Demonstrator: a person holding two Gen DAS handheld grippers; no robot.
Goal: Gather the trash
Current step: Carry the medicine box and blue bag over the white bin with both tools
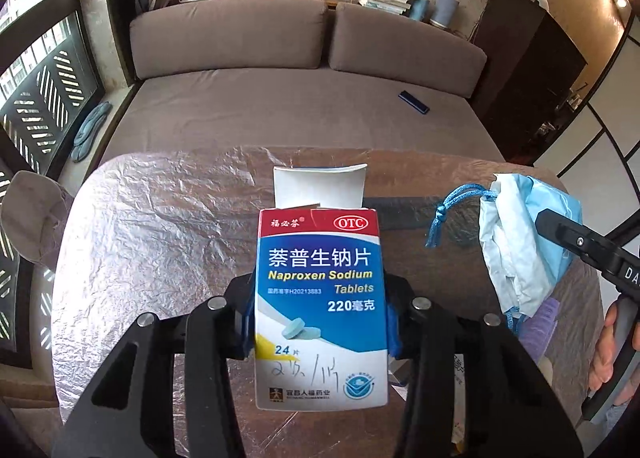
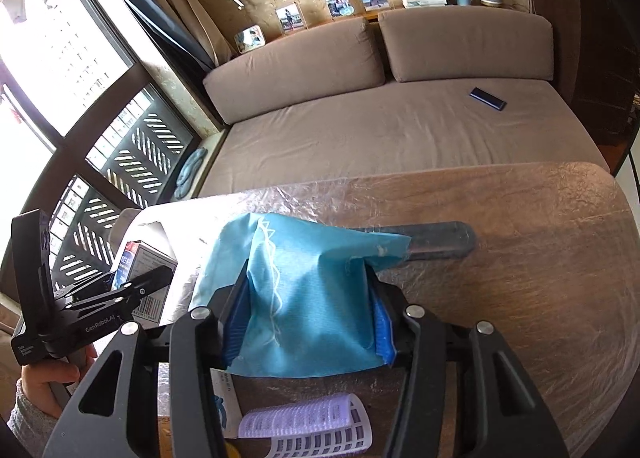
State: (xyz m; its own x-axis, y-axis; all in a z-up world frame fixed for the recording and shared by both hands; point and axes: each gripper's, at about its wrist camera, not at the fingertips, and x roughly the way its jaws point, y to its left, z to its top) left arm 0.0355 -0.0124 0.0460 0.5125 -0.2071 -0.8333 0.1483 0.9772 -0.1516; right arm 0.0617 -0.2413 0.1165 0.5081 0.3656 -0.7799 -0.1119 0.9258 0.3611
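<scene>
- Right tongs (image 2: 306, 324): clamped on blue drawstring bag (image 2: 296, 298).
- Left tongs (image 2: 132, 278): gripping medicine box (image 2: 138, 262).
- Surface (image 2: 520, 258): plastic-wrapped; leaflet (image 2: 304, 424) below bag.

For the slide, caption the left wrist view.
Left gripper clamps a naproxen box above the foil-covered table.
</scene>
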